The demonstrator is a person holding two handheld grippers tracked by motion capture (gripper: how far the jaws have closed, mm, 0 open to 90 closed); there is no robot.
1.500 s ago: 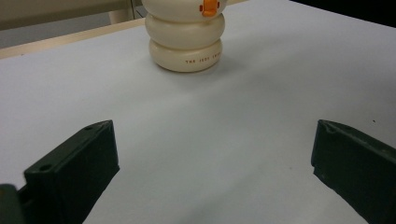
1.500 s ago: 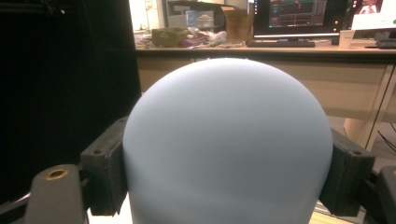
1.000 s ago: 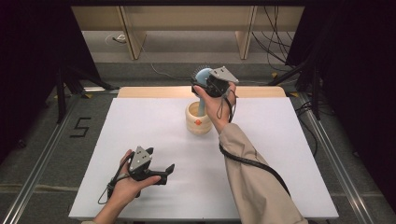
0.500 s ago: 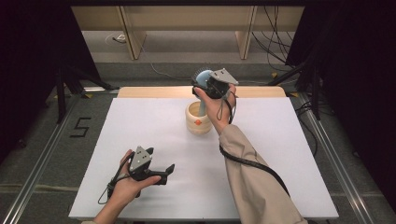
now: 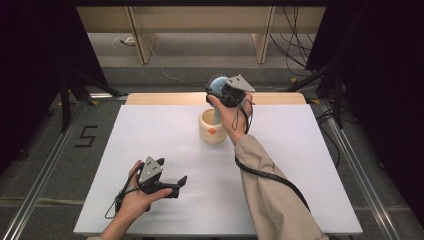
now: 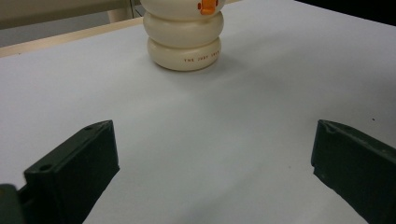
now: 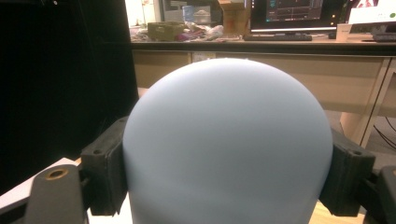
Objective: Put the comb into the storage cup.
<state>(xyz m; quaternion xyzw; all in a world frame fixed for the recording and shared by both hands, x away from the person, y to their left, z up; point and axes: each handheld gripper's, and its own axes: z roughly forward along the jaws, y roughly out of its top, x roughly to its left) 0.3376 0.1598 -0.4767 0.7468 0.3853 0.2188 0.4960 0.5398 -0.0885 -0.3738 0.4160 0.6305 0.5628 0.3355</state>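
Brush head (image 7: 228,140), pale blue and domed, clamped in right gripper (image 5: 226,93), handle down in cream holder (image 5: 212,127).

Mid-lift or mid-insertion, hard to tell; next needs a straight vertical move. Left gripper (image 5: 176,185) spread wide, empty, resting low near table (image 5: 310,165).

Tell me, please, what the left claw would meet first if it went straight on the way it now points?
Probably the cream ribbed holder: it stands ahead between the open left claw's jaws, with bare white table between. Depth is hard to judge.
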